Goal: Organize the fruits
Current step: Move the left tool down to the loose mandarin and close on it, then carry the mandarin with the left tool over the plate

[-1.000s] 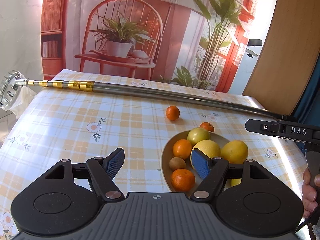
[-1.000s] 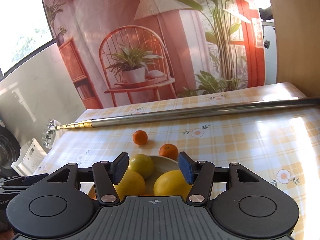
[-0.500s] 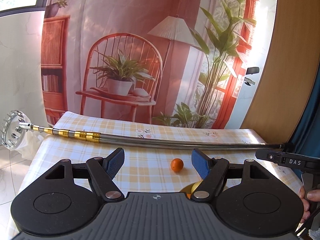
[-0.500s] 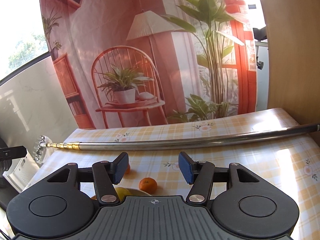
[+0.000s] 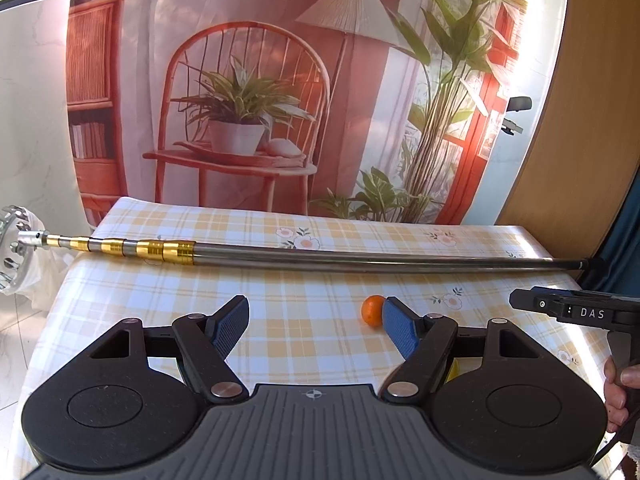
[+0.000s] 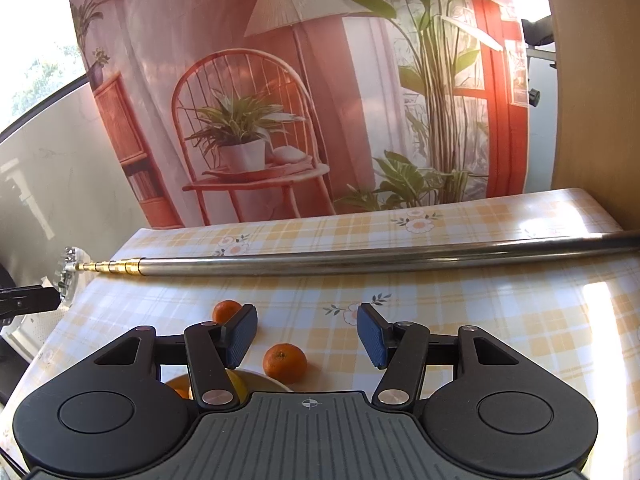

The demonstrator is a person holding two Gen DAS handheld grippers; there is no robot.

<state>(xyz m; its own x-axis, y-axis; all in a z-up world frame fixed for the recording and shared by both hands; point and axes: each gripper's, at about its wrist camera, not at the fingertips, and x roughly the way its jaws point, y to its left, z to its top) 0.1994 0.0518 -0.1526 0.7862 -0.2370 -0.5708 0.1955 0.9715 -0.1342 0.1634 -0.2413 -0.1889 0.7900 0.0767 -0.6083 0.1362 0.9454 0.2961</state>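
A small orange (image 5: 372, 310) lies loose on the checked tablecloth, just left of my left gripper's right finger. My left gripper (image 5: 314, 326) is open and holds nothing. In the right wrist view a second orange (image 6: 285, 363) sits on the cloth between the open fingers of my right gripper (image 6: 307, 335), beside the pale fruit bowl's rim (image 6: 276, 381). A yellow fruit (image 6: 237, 385) shows in that bowl; most of the bowl is hidden behind the gripper body. The farther orange (image 6: 226, 311) lies behind the left finger.
A long metal telescopic pole (image 5: 360, 258) with gold bands lies across the far side of the table (image 5: 120, 280); its head overhangs the left edge. The other gripper (image 5: 576, 312) and a hand (image 5: 618, 384) are at the right. A printed backdrop hangs behind.
Both grippers have tilted up and drawn back from the bowl. The fruit-filled bowl has dropped almost out of both views; the fingers stayed open.
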